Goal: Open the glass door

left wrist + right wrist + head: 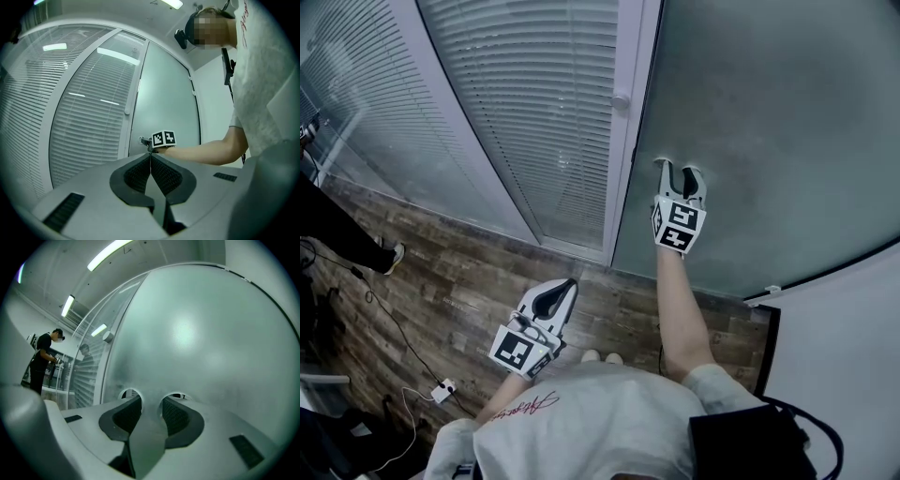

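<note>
The frosted glass door (769, 112) fills the upper right of the head view, beside a white frame post (630, 141) that carries a small round knob (621, 100). My right gripper (679, 169) is stretched forward with its fingertips at the frosted pane, just right of the post; its jaws stand apart with nothing between them. In the right gripper view the door (197, 333) fills the picture and both tips of the right gripper (151, 401) sit right at the glass. My left gripper (570, 284) hangs back, lower left, shut and empty. Its jaws meet in the left gripper view (150, 155).
A glass wall with white blinds (516, 103) runs left of the post. On the wooden floor (450, 281) lie cables and a white power strip (442, 389). Someone's leg and shoe (392, 258) are at far left. A white wall (844, 319) stands at right. Another person (42, 359) is standing behind the glass.
</note>
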A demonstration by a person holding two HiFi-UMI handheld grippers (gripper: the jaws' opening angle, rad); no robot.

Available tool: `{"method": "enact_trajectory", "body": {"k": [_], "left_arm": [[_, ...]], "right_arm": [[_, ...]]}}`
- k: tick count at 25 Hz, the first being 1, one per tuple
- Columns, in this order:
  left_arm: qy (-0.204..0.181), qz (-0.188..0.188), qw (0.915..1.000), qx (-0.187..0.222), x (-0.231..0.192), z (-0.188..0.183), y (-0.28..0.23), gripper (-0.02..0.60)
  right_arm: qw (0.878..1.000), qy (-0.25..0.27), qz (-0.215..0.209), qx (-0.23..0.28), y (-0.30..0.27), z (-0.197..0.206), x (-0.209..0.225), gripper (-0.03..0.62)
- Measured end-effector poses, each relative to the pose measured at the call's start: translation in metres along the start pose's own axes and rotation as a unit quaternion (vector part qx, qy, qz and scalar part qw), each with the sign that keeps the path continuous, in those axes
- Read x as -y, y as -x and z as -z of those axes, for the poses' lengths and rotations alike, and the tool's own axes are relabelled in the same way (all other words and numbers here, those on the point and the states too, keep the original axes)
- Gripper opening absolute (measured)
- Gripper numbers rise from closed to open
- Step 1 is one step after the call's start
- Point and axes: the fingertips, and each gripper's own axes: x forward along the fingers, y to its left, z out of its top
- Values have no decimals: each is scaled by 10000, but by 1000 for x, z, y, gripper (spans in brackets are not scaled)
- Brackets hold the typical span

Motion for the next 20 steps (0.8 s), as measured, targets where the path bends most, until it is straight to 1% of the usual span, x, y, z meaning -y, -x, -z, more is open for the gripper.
{"method": "enact_trajectory", "body": {"k": [2,5,10,16,20], "left_arm": [[7,-10,10000,-45,0,3,1,17],[-19,-12,9999,-112,-1,8,6,17],[-6,76,9999,-127,-2,3,4,17],[-44,254,9997,-32,5,-3,4,17],[32,364,9993,-4,8,0,4,17]], "right_arm": [[9998,-145,4,133,3,1,0,139],[9995,-260,19,171,7,2,-1,134],[9995,-287,27,143,9,-2,-3,132],[9993,-333,-6,176,22,-3,-6,132],[9992,-342,-64,208,30,-3,-10,132]]}}
